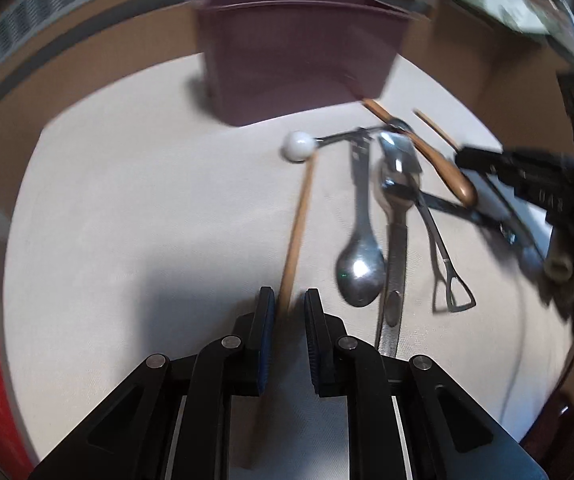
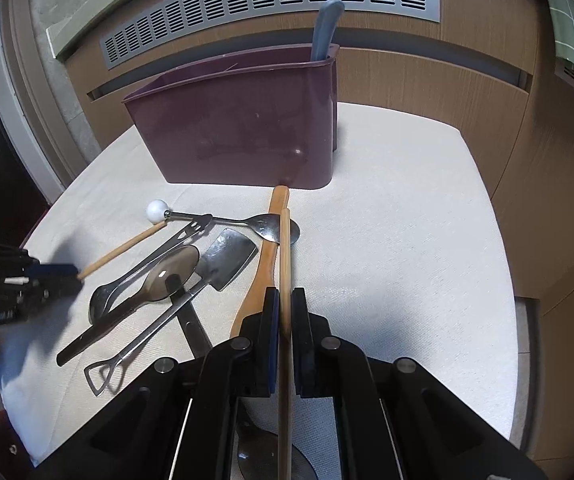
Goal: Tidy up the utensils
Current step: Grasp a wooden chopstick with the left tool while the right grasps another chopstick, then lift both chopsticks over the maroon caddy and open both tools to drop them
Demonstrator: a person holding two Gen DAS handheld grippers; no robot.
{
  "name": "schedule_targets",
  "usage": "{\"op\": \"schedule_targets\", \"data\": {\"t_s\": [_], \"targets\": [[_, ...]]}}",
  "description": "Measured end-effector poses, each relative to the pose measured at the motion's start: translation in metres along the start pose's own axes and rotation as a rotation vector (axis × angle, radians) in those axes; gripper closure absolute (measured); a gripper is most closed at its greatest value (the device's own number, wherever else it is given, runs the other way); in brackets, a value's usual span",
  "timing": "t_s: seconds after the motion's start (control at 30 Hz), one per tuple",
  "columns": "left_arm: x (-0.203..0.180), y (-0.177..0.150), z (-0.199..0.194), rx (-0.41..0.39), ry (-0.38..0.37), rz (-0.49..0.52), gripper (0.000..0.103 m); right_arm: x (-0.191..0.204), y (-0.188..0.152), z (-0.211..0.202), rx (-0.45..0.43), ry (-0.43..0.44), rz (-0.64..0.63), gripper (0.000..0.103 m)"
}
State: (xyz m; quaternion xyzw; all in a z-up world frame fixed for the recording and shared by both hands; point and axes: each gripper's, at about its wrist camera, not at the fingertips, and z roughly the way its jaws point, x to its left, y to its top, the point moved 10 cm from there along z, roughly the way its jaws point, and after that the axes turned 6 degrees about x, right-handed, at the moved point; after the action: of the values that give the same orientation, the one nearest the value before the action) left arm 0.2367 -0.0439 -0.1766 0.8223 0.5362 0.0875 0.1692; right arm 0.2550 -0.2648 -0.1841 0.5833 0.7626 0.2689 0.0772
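The maroon holder [image 2: 243,136], with one blue handle [image 2: 325,28] standing in it, sits on white cloth [image 2: 407,240] below a vent, utensils heaped before it, where each gripper, left [image 1: 290,300] and right [image 2: 285,300], pinches one wooden chopstick [image 1: 297,224] [image 2: 285,264].

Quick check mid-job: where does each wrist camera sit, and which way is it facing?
Left wrist: on the left gripper, angled down along a wooden chopstick toward the maroon plastic utensil caddy; its fingers show.
Right wrist: on the right gripper, angled down along another wooden chopstick; fingers show.
Shared: caddy, white-ball-ended metal spoon, each other's gripper.
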Motion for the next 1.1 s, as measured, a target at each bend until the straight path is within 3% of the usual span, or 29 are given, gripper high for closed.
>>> {"op": "schedule_targets", "data": {"t_s": [0.2, 0.4, 0.67, 0.8, 0.93, 1.1], "targets": [[-0.012, 0.030, 0.014, 0.027, -0.045, 0.044, 0.087, 0.002, 0.001, -0.001, -0.003, 0.004, -0.001, 0.098], [-0.019, 0.052, 0.019, -0.016, -0.081, 0.010, 0.097, 0.004, 0.004, -0.010, -0.040, 0.011, -0.003, 0.098], [-0.013, 0.053, -0.036, -0.194, -0.205, -0.168, 0.097, 0.004, 0.017, -0.041, -0.124, 0.045, 0.012, 0.098], [-0.017, 0.049, -0.046, -0.213, -0.184, -0.164, 0.097, 0.009, 0.019, -0.047, -0.120, 0.061, 0.004, 0.098], [-0.013, 0.030, -0.043, -0.159, -0.186, -0.179, 0.097, 0.010, 0.011, -0.039, -0.074, 0.031, -0.020, 0.098], [0.014, 0.009, -0.013, -0.115, -0.080, -0.269, 0.097, -0.002, -0.004, -0.022, -0.013, -0.013, -0.002, 0.098]]}}
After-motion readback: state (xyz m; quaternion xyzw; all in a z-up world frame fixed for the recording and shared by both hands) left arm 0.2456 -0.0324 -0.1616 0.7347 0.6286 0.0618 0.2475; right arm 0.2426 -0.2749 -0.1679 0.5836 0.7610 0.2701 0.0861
